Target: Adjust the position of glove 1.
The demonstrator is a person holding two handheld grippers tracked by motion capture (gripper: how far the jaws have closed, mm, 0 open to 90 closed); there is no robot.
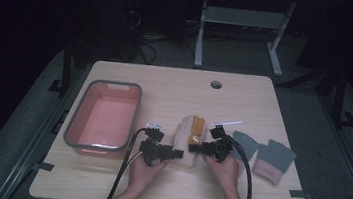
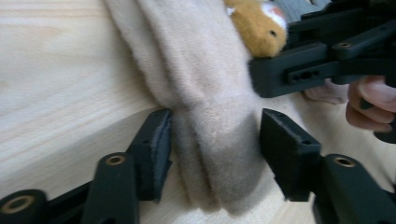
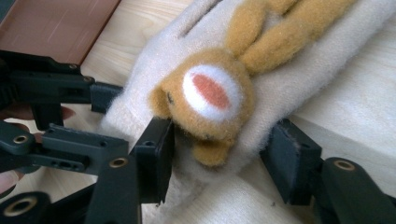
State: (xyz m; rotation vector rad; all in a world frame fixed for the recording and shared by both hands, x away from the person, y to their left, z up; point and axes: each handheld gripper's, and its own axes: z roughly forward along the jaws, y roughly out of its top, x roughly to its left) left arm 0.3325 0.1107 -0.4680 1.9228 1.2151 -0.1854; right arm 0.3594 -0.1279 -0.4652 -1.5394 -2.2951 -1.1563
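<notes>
Two handheld grippers met at a cream mitten on a table.
The left gripper and the right gripper each straddled the mitten's cuff, jaws half open, barely brushing fleece, right of a pink tub.

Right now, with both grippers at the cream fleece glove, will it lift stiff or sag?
The cream fleece glove will probably sag: its cuff bunches into soft folds between the left gripper. It looks light and fuzzy, so unlikely to slip. The right gripper straddles the glove's padded orange animal patch, which would likely compress rather than resist.
</notes>
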